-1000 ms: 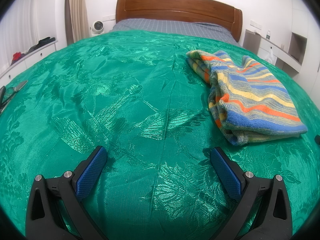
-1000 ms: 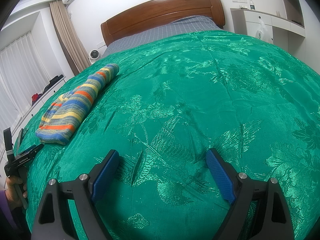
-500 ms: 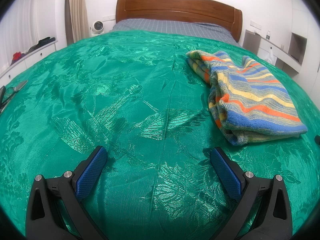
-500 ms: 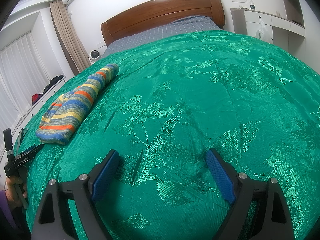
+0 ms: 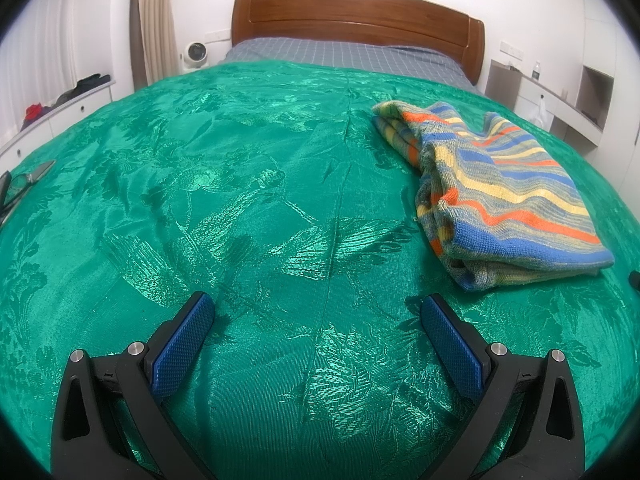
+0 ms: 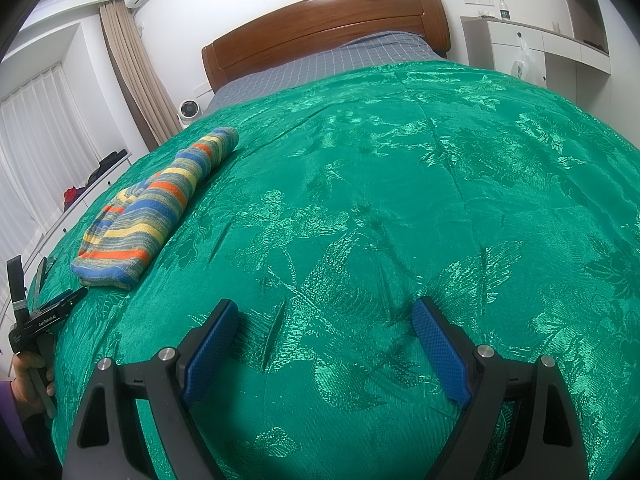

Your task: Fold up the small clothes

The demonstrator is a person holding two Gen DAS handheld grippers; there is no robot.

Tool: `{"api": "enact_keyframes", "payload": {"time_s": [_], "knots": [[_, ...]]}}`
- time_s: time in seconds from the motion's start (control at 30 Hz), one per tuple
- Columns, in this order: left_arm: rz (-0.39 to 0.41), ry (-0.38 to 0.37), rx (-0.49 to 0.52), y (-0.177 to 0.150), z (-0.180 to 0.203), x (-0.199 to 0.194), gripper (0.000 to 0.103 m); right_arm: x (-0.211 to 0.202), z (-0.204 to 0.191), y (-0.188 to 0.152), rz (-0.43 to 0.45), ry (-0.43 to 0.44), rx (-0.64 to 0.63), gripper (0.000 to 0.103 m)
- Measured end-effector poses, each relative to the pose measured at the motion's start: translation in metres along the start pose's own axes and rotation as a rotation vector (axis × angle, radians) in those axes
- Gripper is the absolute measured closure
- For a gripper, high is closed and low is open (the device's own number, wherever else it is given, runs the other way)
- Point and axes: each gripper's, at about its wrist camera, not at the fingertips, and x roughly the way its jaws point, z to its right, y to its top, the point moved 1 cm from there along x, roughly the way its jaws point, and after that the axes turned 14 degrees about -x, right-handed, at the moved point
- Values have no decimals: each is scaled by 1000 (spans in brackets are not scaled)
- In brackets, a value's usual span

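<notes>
Now, by part:
Left gripper (image 5: 316,312): fingers spread wide, empty.
Right gripper (image 6: 324,316): likewise.
Striped garment (image 5: 496,192): folded on green bedspread (image 5: 240,200).

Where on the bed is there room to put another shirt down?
Nearly all the green cover is bare: the wide middle from the sweater over to the far side edge, and up to the grey sheet. Only the sweater's patch is taken. Both tongs, left and right, are open and empty.

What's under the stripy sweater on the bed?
The stripy sweater lies right on the shiny green bedspread. It's folded into layers, so anything tucked inside or beneath it is hidden.
</notes>
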Motion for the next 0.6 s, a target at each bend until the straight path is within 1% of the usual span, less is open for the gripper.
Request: {"api": "enact_keyframes", "payload": {"time_s": [0.33, 0.43, 0.53, 0.57, 0.6], "knots": [[0, -1, 0, 0, -1, 0, 0, 0, 0, 0, 0, 0, 0, 15], [-10, 4, 3, 2, 1, 0, 0, 0, 0, 0, -1, 0, 0, 15], [-63, 5, 8, 8, 3, 1, 1, 0, 1, 0, -6, 1, 0, 15], [-102, -5, 12, 12, 3, 1, 1, 0, 0, 1, -11, -2, -1, 15], [-165, -36, 24, 18, 2, -3, 1, 1, -1, 2, -24, -8, -8, 15]]}}
